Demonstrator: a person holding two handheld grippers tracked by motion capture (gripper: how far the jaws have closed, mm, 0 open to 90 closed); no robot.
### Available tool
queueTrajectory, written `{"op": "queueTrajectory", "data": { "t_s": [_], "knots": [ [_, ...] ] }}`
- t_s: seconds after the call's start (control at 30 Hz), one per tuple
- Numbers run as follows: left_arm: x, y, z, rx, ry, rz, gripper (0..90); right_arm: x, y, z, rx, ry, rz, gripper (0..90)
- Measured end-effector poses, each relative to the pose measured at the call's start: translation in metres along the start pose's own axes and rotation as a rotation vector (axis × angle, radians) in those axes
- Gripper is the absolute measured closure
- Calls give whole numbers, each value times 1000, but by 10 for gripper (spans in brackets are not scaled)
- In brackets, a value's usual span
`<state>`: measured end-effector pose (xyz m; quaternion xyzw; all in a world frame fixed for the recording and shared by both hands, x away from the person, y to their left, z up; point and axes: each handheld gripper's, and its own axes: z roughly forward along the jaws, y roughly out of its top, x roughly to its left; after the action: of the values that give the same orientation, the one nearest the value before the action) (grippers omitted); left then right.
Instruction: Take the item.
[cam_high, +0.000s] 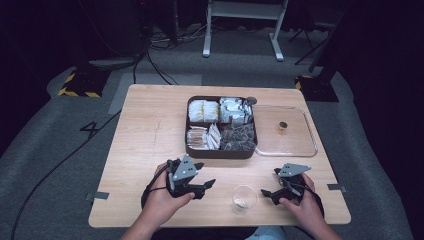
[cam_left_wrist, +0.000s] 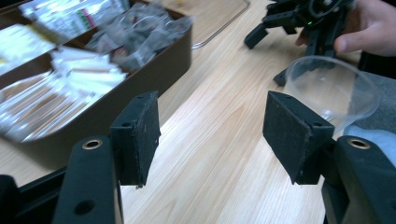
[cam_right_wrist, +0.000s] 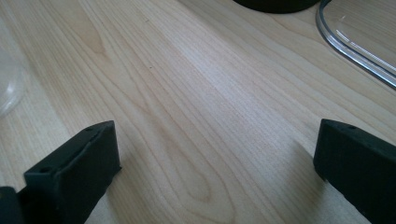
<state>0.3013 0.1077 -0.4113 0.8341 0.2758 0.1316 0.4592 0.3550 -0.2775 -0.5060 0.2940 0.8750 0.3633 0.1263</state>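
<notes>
Both grippers are parked at the near edge of the table (cam_high: 150, 115) with the clear plastic cup (cam_high: 244, 198) standing upright between them, touching neither. My left gripper (cam_high: 209, 183) has its jaws at a medium-wide gap with nothing between the pads; in the left gripper view it's bare wood between them and the cup (cam_left_wrist: 332, 88) sits off past the right-hand pad. Right gripper (cam_high: 266, 192) is spread wide and also empty, resting low over the table just beside the cup. I read this as the gap between steps: something small and pale lies in the bottom of the cup, can't make out what, so I'd guess the cup is being filled from the compartment tray (cam_high: 196, 150). Next move probably calls for the left to reach forward to the tray of wrapped packets and pinch one out, while the right steadies the cup by its rim. Cup is thin, transparent and light, so it tips easily; go at it slowly. The clear lid (cam_high: 300, 148) lies flat to the right of the tray, touching it.
</notes>
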Motion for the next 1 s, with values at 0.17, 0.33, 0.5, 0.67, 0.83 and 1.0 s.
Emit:
{"op": "queueTrajectory", "data": {
  "t_s": [0.17, 0.33, 0.5, 0.67, 0.83, 1.0],
  "knots": [
    [8, -13, -9, 15, 33, -18, 355, 0, 0, 0, 0, -2, 4, 2],
    [20, -26, -16, 42, 95, -28, 347, 0, 0, 0, 0, -2, 4, 2],
    [31, -39, -22, 68, 136, -60, 337, 0, 0, 0, 0, -4, 5, 2],
    [42, -54, -26, 94, 163, -106, 325, 1, -1, -1, 1, -9, 11, 2],
    [49, -70, -29, 128, 178, -147, 318, 1, -2, -2, 0, -9, 11, 1],
    [57, -84, -33, 159, 193, -179, 312, 1, -2, -2, 0, -9, 11, 2]
  ]
}}
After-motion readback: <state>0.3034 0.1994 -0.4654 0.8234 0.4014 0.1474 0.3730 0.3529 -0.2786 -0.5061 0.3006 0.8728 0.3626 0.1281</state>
